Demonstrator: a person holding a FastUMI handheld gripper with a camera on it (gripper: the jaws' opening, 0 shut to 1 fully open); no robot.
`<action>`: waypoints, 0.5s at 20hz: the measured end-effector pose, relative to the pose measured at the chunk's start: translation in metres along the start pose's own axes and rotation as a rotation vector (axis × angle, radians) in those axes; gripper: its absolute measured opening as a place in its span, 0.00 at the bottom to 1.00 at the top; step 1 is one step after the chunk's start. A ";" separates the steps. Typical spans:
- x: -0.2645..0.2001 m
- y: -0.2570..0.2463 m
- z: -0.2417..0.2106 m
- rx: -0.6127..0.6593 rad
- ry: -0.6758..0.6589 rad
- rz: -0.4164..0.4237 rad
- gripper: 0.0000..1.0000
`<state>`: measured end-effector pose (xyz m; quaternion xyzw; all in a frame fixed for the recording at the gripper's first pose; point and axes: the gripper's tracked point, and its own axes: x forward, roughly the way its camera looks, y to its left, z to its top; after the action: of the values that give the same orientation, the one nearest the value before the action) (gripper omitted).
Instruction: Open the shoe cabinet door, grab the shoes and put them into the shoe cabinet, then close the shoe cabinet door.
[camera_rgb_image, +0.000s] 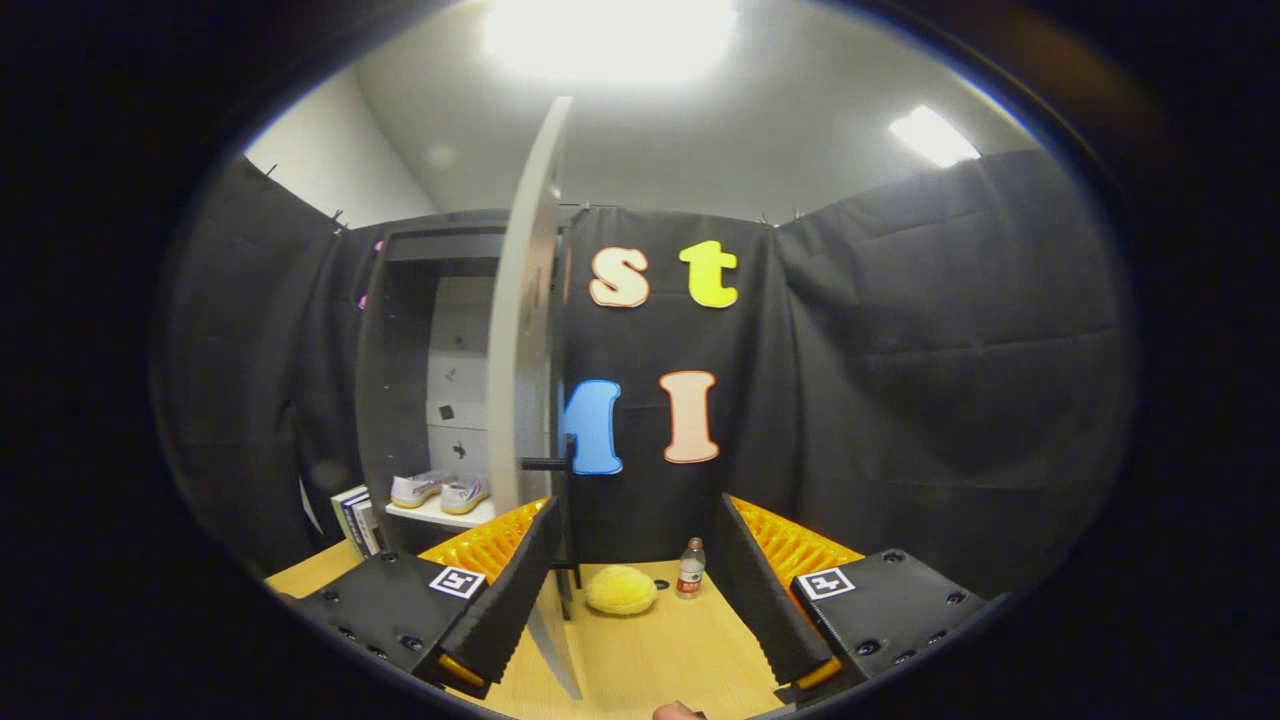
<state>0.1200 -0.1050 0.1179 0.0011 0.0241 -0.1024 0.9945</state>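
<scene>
**Door standing open, shoes shelved, closing step judged at hand**

The tool (640, 610) is held with its fingers spread wide apart and nothing is gripped. The shoe cabinet door (527, 330) is seen almost edge-on, swung open, its lower edge lying between the fingers and close against the left one. A dark handle (548, 464) projects from the door just above the left finger. The shoes (440, 490) are seen resting side by side on a pale shelf (445, 513) inside the shoe cabinet (400, 330), beyond the left finger and behind the door. The closing of the door is judged to remain.

Risks are judged as follows. If the door is pushed near its thin edge, a slip off the panel could be caused, since little surface is offered there. If the handle is caught by a finger, the swing could be jammed. Books (355, 520) stand beside the cabinet base, and a yellow soft object (621, 590) and a small bottle (690, 568) rest on the tabletop (660, 660) ahead of the fingers; the bottle could be toppled by a wide sweep.
</scene>
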 end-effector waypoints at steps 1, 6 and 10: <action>0.006 -0.007 -0.005 0.012 0.000 -0.037 0.97; 0.048 -0.032 -0.037 0.073 0.058 -0.148 0.97; 0.064 -0.023 -0.056 0.121 0.099 -0.142 0.98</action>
<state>0.1749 -0.1396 0.0587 0.0643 0.0668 -0.1736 0.9804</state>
